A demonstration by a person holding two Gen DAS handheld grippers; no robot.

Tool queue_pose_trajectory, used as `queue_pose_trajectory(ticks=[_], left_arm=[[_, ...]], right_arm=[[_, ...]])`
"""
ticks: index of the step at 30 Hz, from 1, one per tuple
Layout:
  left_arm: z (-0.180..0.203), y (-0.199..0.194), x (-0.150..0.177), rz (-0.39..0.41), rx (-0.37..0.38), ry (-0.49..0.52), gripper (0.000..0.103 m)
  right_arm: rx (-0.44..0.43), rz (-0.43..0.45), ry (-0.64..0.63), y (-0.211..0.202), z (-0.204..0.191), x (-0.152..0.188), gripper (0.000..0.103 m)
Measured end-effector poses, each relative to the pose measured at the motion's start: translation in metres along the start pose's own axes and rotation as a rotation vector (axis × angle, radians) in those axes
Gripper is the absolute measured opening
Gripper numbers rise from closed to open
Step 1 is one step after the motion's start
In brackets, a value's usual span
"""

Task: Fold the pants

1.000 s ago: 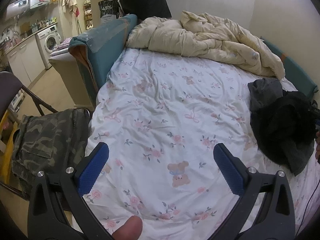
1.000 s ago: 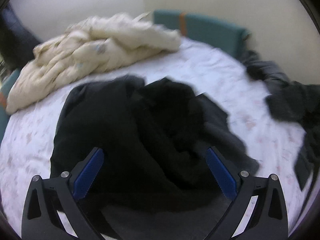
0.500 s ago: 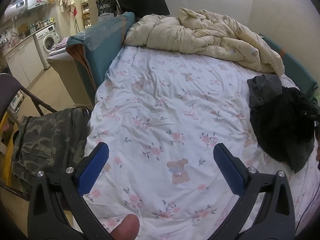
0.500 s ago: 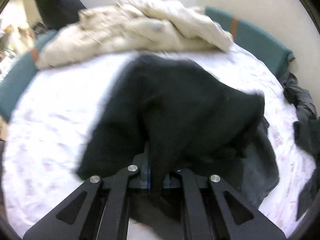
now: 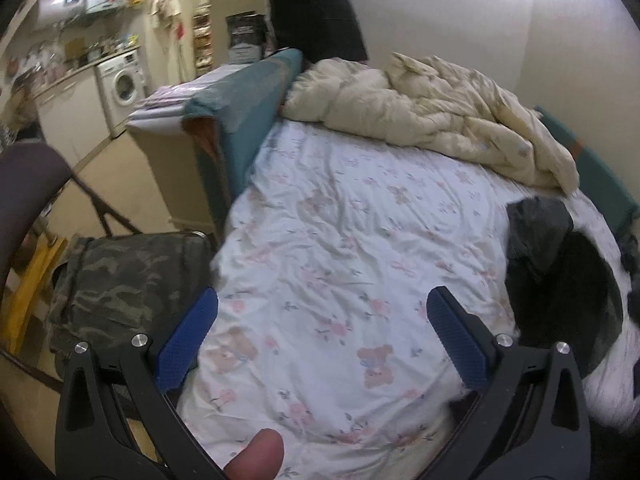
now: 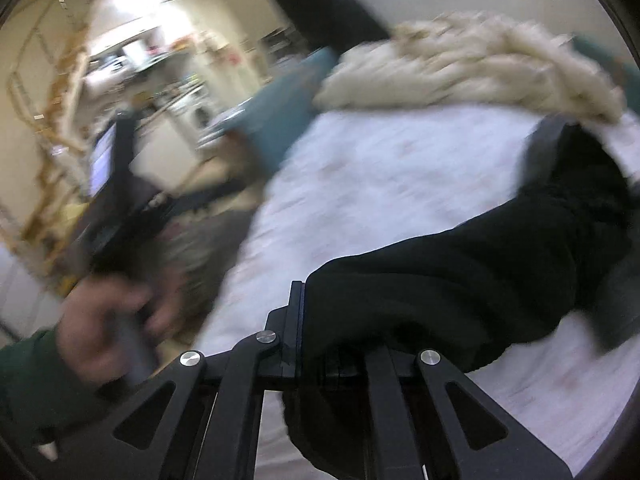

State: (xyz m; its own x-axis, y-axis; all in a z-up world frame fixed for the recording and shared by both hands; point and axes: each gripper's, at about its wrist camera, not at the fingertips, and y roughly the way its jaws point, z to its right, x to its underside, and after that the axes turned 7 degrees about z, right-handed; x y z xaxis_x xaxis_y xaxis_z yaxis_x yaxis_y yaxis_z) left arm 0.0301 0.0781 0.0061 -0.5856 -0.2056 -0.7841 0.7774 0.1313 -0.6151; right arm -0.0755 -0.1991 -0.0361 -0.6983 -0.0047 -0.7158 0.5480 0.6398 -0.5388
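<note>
The black pants (image 6: 480, 264) lie bunched on the flowered bed sheet (image 5: 352, 240). My right gripper (image 6: 320, 332) is shut on one edge of them and the cloth drapes over its jaws; this view is blurred by motion. In the left wrist view the pants (image 5: 576, 292) lie at the bed's right side. My left gripper (image 5: 320, 336) is open and empty above the near part of the sheet, left of the pants.
A cream duvet (image 5: 432, 112) is heaped at the head of the bed. Camouflage pants (image 5: 128, 280) hang over a folding chair at the bed's left. A teal bed frame (image 5: 240, 112) borders the left side. More dark clothes (image 5: 628, 248) lie at the far right.
My right gripper closed on the black pants and swung left, dragging them across the sheet. My left gripper stayed open and tilted up slightly.
</note>
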Motion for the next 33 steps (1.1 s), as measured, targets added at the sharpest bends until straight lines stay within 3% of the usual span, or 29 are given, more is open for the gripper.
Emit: queue_pose_trajectory(ticks=[4,7,10,12,13,14,15,16,21,25,29,31,33], left_arm=[[-0.022,-0.004,-0.004,-0.017,0.001,-0.053,0.103],[-0.033,-0.01,-0.006,-0.017,-0.008,-0.077,0.103],[-0.038,-0.011,-0.007,-0.024,0.002,-0.098,0.103],[-0.04,-0.012,-0.007,-0.024,0.001,-0.094,0.103],[-0.04,-0.011,-0.007,-0.027,-0.002,-0.089,0.103],[-0.039,-0.009,-0.007,-0.032,0.0,-0.084,0.103],[-0.038,-0.007,-0.006,-0.042,0.003,-0.076,0.103],[-0.036,-0.004,-0.005,-0.056,0.003,-0.067,0.103],[-0.025,0.01,0.005,-0.134,0.028,-0.042,0.103],[-0.013,0.016,0.012,-0.147,0.02,0.001,0.103],[-0.003,0.029,0.024,-0.189,0.015,0.033,0.103],[0.003,0.037,0.03,-0.218,0.021,0.055,0.103],[0.011,0.044,0.039,-0.255,0.034,0.075,0.103]], right_arm=[[-0.232,-0.104,-0.037,0.015,-0.082,0.049,0.004],[-0.244,-0.179,-0.114,0.032,-0.11,0.073,0.005],[-0.194,-0.306,0.013,0.06,-0.082,0.097,0.01],[-0.085,-0.328,0.056,0.066,-0.055,0.103,0.015],[-0.047,-0.336,0.063,0.066,-0.047,0.103,0.027],[-0.007,-0.353,0.08,0.066,-0.034,0.102,0.047],[0.028,-0.388,0.115,0.063,-0.019,0.103,0.056],[0.035,-0.401,0.145,0.057,-0.009,0.102,0.063],[-0.043,-0.473,0.208,0.023,0.033,0.089,0.069],[-0.108,-0.429,0.256,-0.016,0.063,0.056,0.073],[-0.129,-0.287,0.245,-0.062,0.085,0.015,0.094],[-0.09,-0.19,0.249,-0.077,0.101,-0.001,0.096],[0.045,-0.063,0.299,-0.08,0.126,-0.011,0.096]])
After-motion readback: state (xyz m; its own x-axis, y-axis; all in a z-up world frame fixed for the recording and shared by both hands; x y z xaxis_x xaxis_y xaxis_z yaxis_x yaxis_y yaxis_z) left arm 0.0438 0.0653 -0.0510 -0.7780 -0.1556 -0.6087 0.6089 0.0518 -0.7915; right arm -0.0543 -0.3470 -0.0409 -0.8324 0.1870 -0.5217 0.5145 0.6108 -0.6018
